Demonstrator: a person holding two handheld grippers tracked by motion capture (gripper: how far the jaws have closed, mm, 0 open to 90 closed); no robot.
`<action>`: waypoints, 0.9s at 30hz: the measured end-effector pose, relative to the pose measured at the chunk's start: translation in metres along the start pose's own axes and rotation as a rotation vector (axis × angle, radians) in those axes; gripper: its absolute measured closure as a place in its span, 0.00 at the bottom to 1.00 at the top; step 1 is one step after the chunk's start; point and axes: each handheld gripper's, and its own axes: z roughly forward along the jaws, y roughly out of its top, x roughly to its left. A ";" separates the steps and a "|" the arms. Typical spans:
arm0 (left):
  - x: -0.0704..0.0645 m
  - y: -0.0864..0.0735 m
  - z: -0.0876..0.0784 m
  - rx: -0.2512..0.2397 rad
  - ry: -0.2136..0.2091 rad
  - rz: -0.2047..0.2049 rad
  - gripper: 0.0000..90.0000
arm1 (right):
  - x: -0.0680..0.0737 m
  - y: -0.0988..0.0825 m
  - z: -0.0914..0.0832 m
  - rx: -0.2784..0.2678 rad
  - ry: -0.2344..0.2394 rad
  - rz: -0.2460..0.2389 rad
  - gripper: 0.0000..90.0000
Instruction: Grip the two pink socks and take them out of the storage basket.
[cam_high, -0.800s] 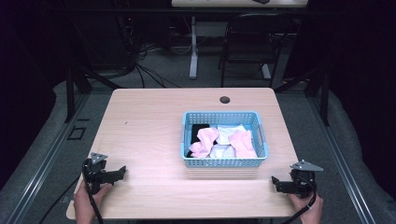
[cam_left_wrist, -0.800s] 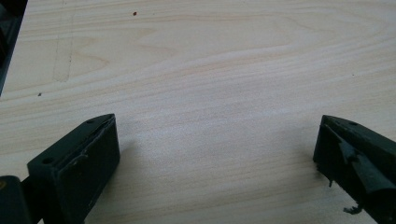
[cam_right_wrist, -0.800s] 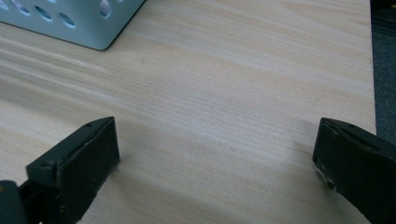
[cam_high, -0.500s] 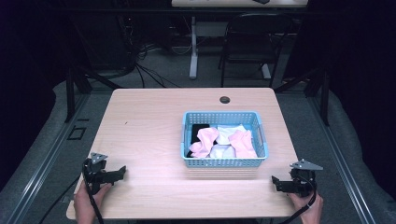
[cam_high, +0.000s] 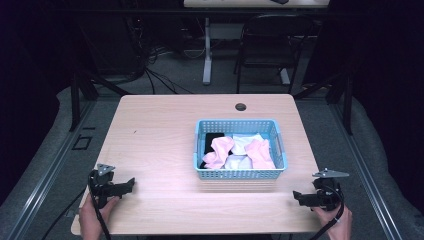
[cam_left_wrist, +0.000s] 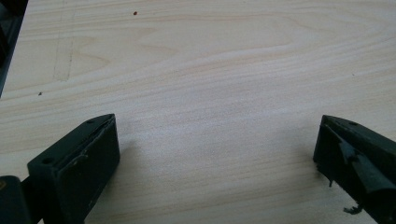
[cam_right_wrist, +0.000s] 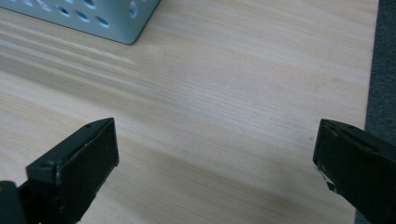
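A light blue perforated basket sits right of the table's middle. Inside it lie crumpled pink cloths, white cloths and something black at its far left corner. My left gripper rests at the table's near left corner, held by a hand; its jaws stand wide apart over bare wood. At the near right corner my right gripper is open too, nothing between its jaws. A corner of the basket shows at the top left of the right gripper view.
The wooden table has a dark round cable hole near its far edge. Beyond it stand a black chair and a desk leg with cables on the floor. The table's right edge runs close to my right gripper.
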 end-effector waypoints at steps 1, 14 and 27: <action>0.000 0.000 0.000 0.000 0.000 0.000 0.01 | 0.000 0.000 0.000 0.000 0.000 0.000 0.00; 0.000 0.000 0.000 -0.001 0.001 -0.001 0.01 | 0.014 0.032 -0.029 0.059 0.031 -0.064 0.00; 0.000 0.000 0.000 -0.001 0.000 -0.001 0.01 | 0.033 0.078 -0.053 0.068 0.040 -0.151 0.00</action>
